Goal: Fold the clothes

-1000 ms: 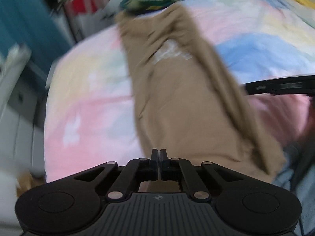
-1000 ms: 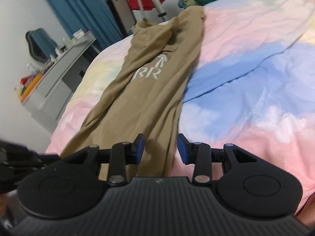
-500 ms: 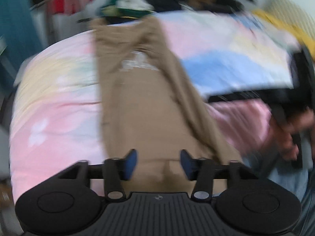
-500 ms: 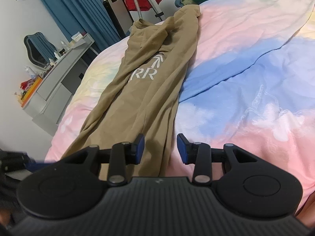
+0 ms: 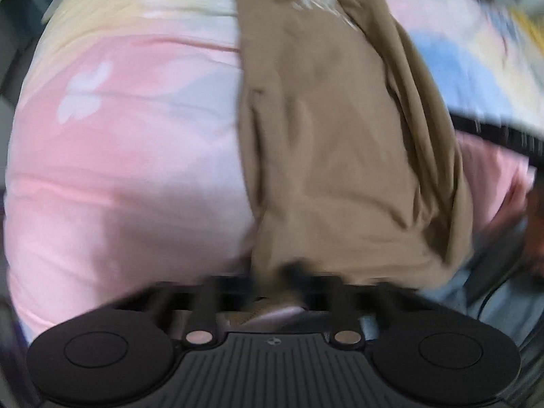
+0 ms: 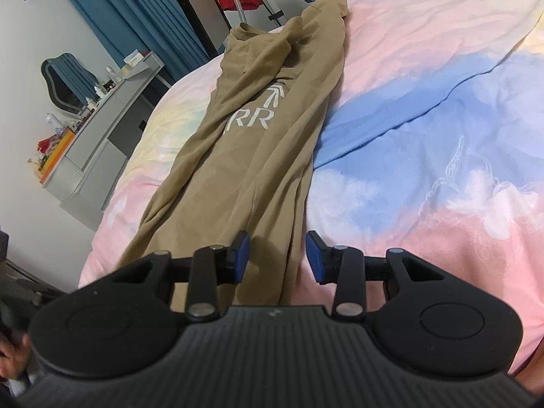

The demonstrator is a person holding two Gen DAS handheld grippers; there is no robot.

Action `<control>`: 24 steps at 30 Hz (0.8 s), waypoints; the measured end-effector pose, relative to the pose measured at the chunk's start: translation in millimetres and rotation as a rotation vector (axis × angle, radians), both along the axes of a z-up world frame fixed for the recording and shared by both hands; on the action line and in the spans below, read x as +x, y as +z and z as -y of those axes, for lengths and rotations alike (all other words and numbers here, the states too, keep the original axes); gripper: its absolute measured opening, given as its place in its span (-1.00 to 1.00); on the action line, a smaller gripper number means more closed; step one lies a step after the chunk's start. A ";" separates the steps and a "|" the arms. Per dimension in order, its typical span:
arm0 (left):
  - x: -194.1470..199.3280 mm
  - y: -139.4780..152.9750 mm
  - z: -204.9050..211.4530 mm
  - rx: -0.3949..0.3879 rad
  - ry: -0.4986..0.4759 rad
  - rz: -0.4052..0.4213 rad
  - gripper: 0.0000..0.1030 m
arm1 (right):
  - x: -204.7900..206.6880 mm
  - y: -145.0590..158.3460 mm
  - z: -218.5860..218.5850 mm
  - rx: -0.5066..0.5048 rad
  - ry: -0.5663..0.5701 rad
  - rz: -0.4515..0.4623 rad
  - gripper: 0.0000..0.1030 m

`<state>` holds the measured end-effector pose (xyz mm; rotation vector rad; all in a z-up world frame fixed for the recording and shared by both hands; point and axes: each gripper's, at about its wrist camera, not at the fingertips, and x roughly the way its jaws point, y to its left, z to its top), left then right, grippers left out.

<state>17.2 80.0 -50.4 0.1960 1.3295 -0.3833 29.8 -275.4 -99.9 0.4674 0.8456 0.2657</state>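
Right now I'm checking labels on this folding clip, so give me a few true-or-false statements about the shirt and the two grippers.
1. The tan shirt lies stretched lengthwise on the pastel bedspread. True.
2. The right gripper is shut on the shirt's hem. False: its blue pads stand apart, with the cloth's near end between them and not pinched.
3. The white print on the shirt reads "RR" under an arrow. True.
4. The shirt is already folded into a small square. False: it lies as a long narrow strip with its sides turned in.
5. The left wrist view gives a sharp look at the left gripper. False: it is motion-blurred, so the jaws' state cannot be read.
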 end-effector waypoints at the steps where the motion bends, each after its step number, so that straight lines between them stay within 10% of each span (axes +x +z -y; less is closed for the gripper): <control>1: -5.9 6.5 8.5 0.041 -0.040 0.041 -0.93 | -0.1 -0.3 0.0 0.001 0.002 0.000 -0.22; 6: -39.3 53.5 61.2 0.185 -0.227 0.260 -0.94 | -0.8 -1.5 -0.3 0.007 0.014 -0.001 -0.22; 13: -58.1 29.7 117.6 0.121 -0.343 0.201 -0.89 | -1.8 -3.2 2.5 0.017 0.008 -0.013 -0.22; 24: -31.1 32.0 43.1 -0.281 -0.147 0.151 0.52 | -3.3 -12.4 3.5 0.058 0.026 -0.089 -0.14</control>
